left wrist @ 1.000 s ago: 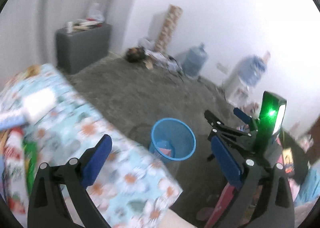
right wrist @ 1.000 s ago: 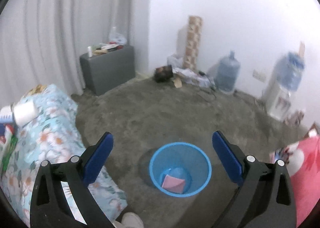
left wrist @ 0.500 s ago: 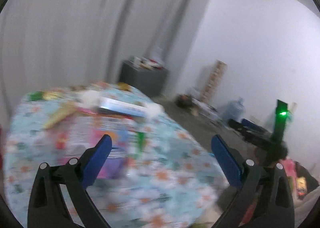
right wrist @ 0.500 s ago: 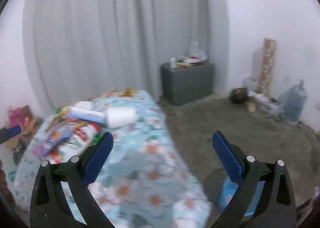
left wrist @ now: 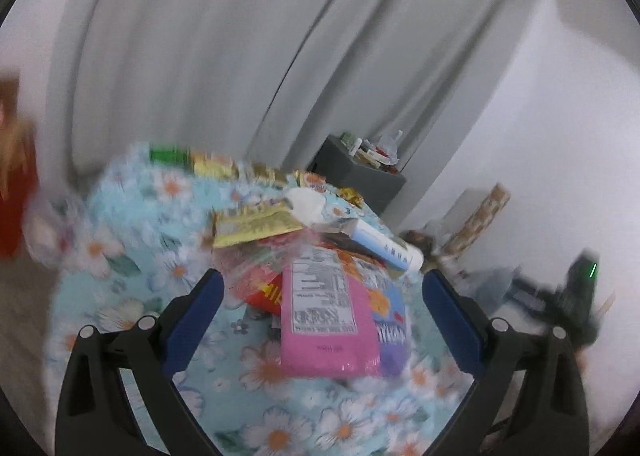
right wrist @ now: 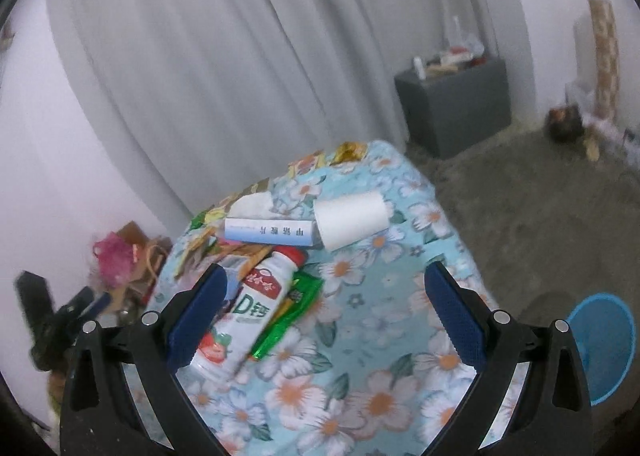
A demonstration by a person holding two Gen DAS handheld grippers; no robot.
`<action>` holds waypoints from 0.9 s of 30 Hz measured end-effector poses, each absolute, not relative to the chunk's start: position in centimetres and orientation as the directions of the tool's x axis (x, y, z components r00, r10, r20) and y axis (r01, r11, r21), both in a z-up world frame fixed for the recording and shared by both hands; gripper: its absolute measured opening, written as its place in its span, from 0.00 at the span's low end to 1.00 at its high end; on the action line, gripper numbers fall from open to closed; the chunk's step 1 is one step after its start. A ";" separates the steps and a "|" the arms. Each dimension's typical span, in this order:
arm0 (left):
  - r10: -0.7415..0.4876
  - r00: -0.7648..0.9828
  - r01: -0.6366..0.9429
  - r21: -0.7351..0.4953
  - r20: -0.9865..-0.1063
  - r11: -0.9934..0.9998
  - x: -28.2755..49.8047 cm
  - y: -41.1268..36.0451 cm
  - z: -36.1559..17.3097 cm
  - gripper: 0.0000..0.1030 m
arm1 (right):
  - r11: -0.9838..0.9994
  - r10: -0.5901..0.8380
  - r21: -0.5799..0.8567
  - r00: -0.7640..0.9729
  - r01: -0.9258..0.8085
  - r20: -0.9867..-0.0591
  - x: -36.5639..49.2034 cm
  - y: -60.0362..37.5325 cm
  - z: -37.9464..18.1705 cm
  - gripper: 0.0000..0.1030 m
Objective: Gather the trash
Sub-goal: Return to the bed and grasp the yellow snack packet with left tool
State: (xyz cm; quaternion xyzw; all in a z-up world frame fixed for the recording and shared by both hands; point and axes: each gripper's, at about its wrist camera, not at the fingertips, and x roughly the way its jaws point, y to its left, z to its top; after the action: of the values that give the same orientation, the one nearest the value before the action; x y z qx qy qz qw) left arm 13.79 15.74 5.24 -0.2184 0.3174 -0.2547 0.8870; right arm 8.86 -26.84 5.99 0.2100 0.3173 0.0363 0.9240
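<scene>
Only the right wrist view shows the blue bin (right wrist: 604, 348), on the floor at far right, right of the surface (right wrist: 360, 336), plus a white roll (right wrist: 350, 218) and a drink bottle (right wrist: 248, 308) with red cap lying on its side. The left gripper is seen there too, blurred at the left edge (right wrist: 80, 308). Only the left wrist view shows the pink packet (left wrist: 324, 320) with a label panel, a purple packet (left wrist: 390, 324) under its right edge, a gold wrapper (left wrist: 256, 224) farther back and more wrappers along the far edge. The right gripper is seen there, blurred at right, with a green light (left wrist: 576, 296). Both views show the blue-white box (left wrist: 380, 242) (right wrist: 270, 232), a crumpled tissue (left wrist: 306, 204) (right wrist: 252, 204) and the grey cabinet (left wrist: 360, 176) (right wrist: 456, 104) by the curtain.

Left gripper (left wrist: 320, 308): jaws spread wide, nothing held, nothing touched. Right gripper (right wrist: 326, 308): jaws spread wide, nothing held.

The trash is heaped on the floral surface. In the left view the pink packet lies between the jaws, nearer the left one is a red wrapper (left wrist: 264, 288). In the right view the bottle lies just beside the left jaw, partly hidden behind it, with a green wrapper (right wrist: 292, 316) along its right side; the box and roll lie beyond the jaw tips. The left view is motion-blurred.
</scene>
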 end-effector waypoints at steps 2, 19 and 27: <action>-0.624 0.634 0.250 -0.642 -0.457 0.725 15.9 16.9 3.9 0.94 | 0.891 0.230 0.448 0.777 0.073 -0.586 9.6 -27.3 5.6 0.92; -0.770 0.407 -0.093 -0.861 -0.491 0.499 28.6 17.7 -5.5 0.61 | 0.842 0.286 0.518 0.690 0.149 -0.664 16.2 -28.8 2.6 0.92; -0.801 0.406 -0.066 -0.888 -0.441 0.455 29.0 17.2 -5.3 0.21 | 0.842 0.286 0.518 0.689 0.151 -0.666 16.1 -28.7 2.4 0.91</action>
State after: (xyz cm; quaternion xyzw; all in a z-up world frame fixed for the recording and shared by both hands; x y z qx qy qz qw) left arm 29.05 17.19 -5.34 -0.4524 0.4788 -0.2602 0.7059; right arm 16.10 -28.70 2.45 0.2784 0.3925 0.0386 0.8758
